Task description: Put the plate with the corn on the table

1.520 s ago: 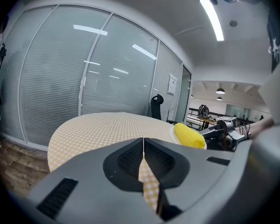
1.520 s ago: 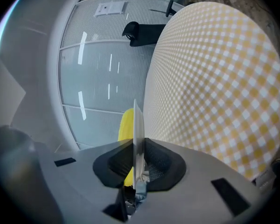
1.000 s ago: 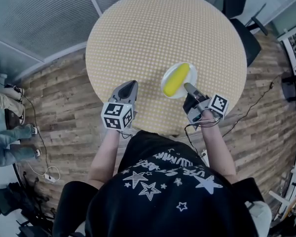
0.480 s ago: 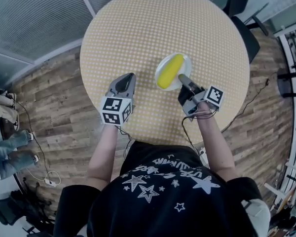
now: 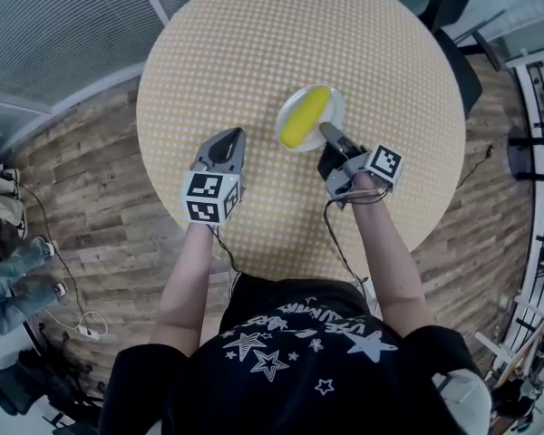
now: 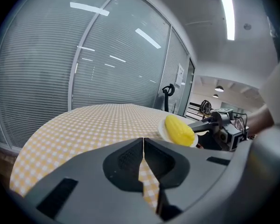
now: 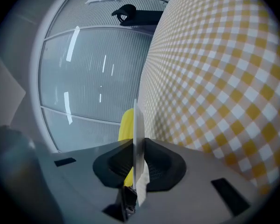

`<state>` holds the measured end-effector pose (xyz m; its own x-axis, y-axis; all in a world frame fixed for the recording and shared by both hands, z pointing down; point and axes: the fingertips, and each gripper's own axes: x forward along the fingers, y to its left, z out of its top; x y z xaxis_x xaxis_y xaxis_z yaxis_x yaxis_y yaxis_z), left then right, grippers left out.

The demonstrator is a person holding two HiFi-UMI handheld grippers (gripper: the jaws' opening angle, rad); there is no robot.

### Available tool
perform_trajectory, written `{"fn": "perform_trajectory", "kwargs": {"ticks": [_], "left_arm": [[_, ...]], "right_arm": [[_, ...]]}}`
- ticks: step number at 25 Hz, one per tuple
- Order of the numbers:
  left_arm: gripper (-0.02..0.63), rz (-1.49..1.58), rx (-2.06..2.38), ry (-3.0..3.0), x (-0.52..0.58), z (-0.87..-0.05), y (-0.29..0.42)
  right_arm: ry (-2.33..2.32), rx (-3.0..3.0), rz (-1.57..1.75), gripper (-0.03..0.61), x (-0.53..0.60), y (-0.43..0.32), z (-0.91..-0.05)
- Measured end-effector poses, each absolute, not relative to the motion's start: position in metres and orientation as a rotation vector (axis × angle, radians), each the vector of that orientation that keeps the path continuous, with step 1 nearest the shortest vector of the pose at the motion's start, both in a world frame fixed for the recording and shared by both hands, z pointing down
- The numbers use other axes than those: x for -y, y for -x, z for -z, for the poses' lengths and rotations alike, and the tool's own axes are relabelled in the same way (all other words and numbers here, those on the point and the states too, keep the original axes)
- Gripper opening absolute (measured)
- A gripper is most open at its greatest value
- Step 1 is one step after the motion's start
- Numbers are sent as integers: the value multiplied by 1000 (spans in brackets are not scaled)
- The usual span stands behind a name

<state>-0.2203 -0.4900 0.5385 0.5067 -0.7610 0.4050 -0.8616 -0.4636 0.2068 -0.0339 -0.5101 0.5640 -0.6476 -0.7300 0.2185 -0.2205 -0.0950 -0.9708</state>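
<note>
A yellow corn cob point(image 5: 304, 116) lies on a small white plate point(image 5: 330, 99) over the round table point(image 5: 254, 43) with its yellow-checked cloth. My right gripper point(image 5: 327, 134) is shut on the plate's near rim. In the right gripper view the plate point(image 7: 136, 125) is a thin white edge pinched between the jaws of the right gripper point(image 7: 135, 146), with the corn point(image 7: 126, 122) behind it. I cannot tell whether the plate touches the cloth. My left gripper point(image 5: 226, 139) hovers over the table left of the plate, shut and empty. The left gripper view shows the left gripper point(image 6: 143, 141), the corn point(image 6: 179, 129) and the right gripper point(image 6: 224, 129).
A dark chair point(image 5: 453, 57) stands at the table's far right edge. Glass walls with blinds point(image 5: 63, 34) run along the far left. The floor is wood planks point(image 5: 91, 179), with cables point(image 5: 82, 320) and another person's legs point(image 5: 9, 279) at the left.
Both grippers have moved farther in over the table from its near edge. The right one carried the plate and corn with it.
</note>
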Motion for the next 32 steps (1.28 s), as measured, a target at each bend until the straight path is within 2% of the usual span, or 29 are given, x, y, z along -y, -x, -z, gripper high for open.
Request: {"fn": "perform_trajectory", "kwargs": {"ticks": [20,28,32], "left_arm": [[12,-361,1315,-2304,503,-567,222],[12,-382,1293,-2325,495,-566,215],[12,-381,1294,-2333,489,-562,214]], "right_arm": [[1196,-1670,1927,52,545,42,-605],[1386,-1936,1840,54,546,47,-602],[1418,-1993,1857,107,542,51,-602]]}}
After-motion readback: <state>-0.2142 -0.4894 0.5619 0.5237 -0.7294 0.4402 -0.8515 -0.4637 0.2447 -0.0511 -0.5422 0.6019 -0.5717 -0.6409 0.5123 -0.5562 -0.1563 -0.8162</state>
